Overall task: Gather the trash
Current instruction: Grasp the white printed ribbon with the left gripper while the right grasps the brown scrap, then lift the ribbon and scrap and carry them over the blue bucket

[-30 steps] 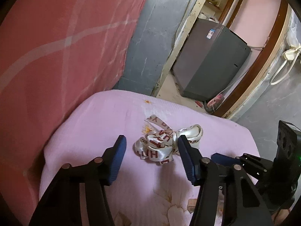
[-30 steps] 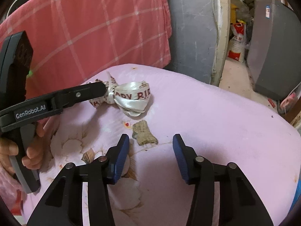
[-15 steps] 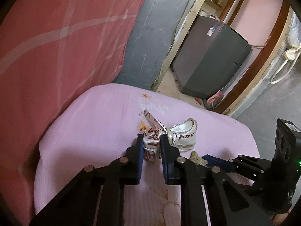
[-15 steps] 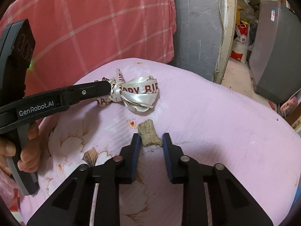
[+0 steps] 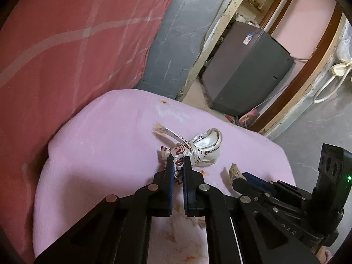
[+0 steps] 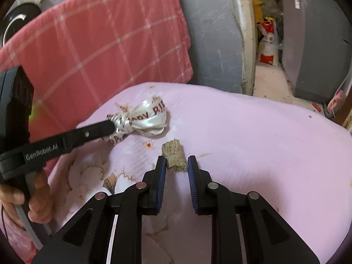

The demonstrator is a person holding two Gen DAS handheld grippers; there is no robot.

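Left gripper [image 5: 178,167] fingers clenched on the knotted white ribbon [image 5: 198,148] on the pink bed [image 5: 105,136]. Right gripper [image 6: 177,165] fingers, just closing, grasp the brown fibrous scrap [image 6: 173,155], near right of the ribbon

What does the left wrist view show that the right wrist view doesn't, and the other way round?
Only the left wrist view: a white cord hanging on the wall, and the left tongs from behind, shut on the ribbon. Only the right wrist view: the hand holding the left tongs, and a red-and-white sack. Both: ribbon, brown scrap in the right tongs, pink sheet, grey cabinet.
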